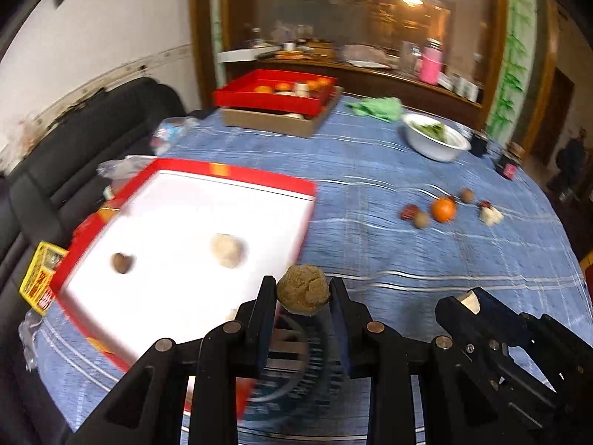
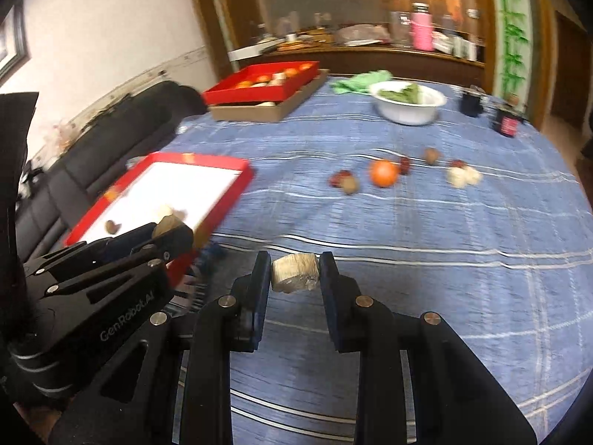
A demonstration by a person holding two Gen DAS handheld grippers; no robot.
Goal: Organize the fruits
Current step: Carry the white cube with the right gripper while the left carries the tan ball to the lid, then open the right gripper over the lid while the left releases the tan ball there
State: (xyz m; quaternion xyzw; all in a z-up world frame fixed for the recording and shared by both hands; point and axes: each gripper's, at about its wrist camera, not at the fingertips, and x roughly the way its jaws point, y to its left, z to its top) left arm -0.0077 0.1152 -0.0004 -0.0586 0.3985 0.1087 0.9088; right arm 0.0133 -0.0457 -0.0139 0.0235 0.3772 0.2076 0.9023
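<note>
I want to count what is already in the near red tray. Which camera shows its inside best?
The left wrist view: the red tray fills the left of the picture, its white floor open, with a dark nut and a pale lump on it. In the right wrist view the left gripper covers its near part.

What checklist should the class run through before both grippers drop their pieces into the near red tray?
1. Left gripper shut on the brown lump: ok.
2. Right gripper shut on the pale chunk: ok.
3. Near red tray has free white floor: ok.
4. Left gripper over the tray: not ok, at its edge.
5. Right gripper over the tray: not ok, over blue cloth.
6. Orange and other pieces left on the cloth: ok.
</note>
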